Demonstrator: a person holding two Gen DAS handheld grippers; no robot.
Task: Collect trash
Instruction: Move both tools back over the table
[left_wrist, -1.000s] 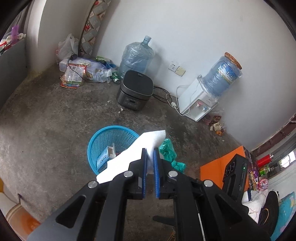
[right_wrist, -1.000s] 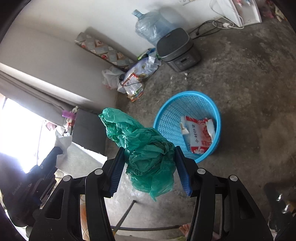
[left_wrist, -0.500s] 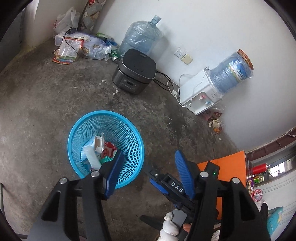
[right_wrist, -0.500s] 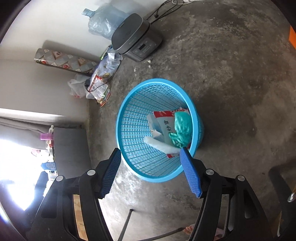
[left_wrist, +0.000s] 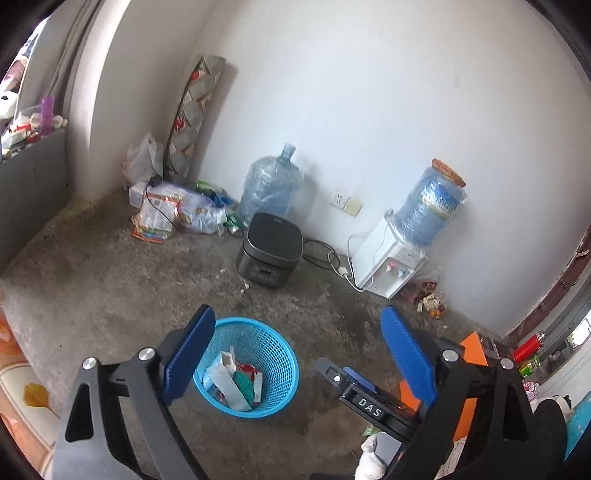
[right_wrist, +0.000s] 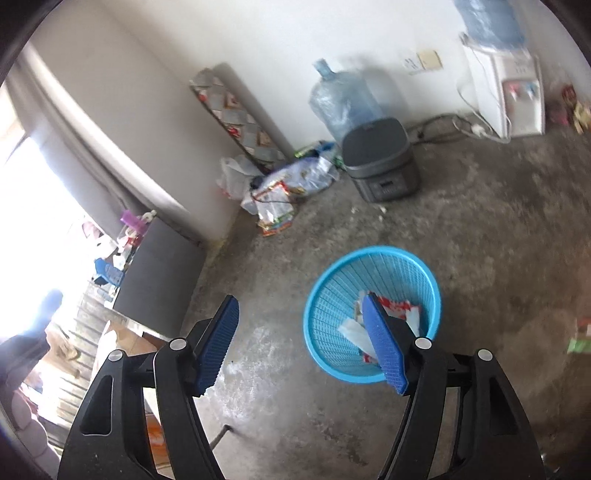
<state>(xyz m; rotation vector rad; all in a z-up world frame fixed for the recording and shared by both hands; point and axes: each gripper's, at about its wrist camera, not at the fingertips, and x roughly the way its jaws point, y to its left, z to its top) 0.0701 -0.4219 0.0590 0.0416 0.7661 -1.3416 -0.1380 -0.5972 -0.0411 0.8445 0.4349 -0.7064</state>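
Concrete floor (left_wrist: 92, 280) – blue mesh basket (left_wrist: 275, 354) below-ahead of left gripper (left_wrist: 297, 354), holding wrappers, green bag (left_wrist: 243, 382). Left gripper, right gripper (right_wrist: 304, 341) – both wide, empty.

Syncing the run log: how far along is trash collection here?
Done: the round blue plastic basket on the concrete floor holds a white carton, green plastic bag and red-and-white wrapper. In hand: nothing; the left gripper and right gripper are both open and empty. Left: the pile of wrappers and bags in the corner, plus scraps beside the white water dispenser.
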